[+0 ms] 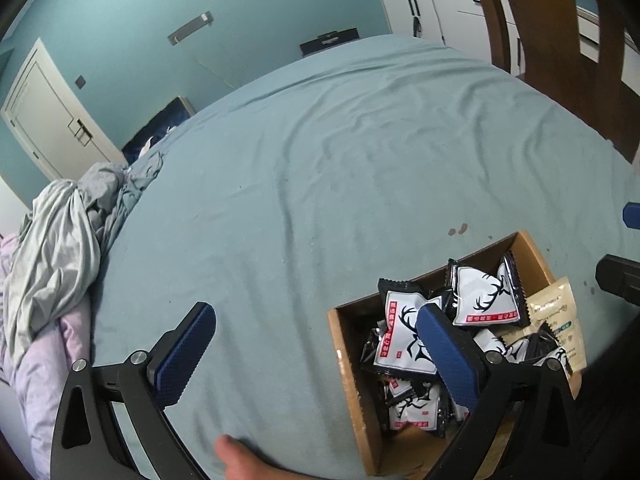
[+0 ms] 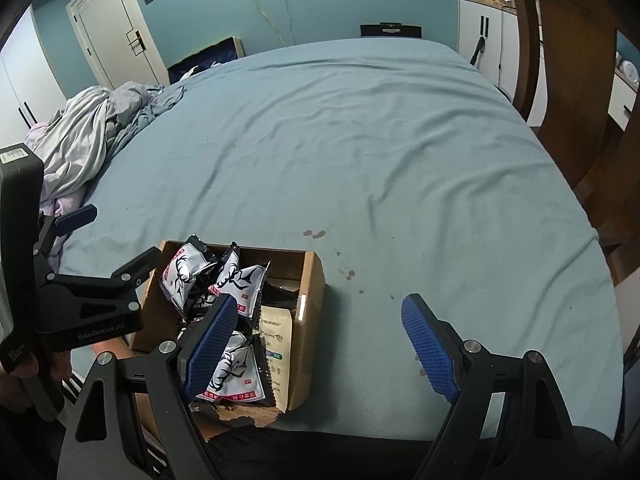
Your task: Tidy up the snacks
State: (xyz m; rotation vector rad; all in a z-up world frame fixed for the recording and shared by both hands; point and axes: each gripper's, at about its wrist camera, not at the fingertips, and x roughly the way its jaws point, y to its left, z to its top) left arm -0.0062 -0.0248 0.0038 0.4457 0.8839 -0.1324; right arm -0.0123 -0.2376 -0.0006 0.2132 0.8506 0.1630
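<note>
A: Snack packets [image 1: 408, 336] are seen piled in the cardboard box [image 1: 348, 364] on the blue bedsheet [image 1: 320, 184], near the bed's front edge. A beige pouch [image 2: 276, 340] is tucked against the box's right wall.

B: Left gripper [image 1: 316, 354]?

A: Spread wide, nothing gripped. One pad is seen over the bare sheet, the other over the packets; contact cannot be told.

B: Right gripper [image 2: 324, 350]?

A: Also released, nothing clamped. Its left finger [image 2: 212, 344] is seen over the box, its right finger over the sheet.
</note>
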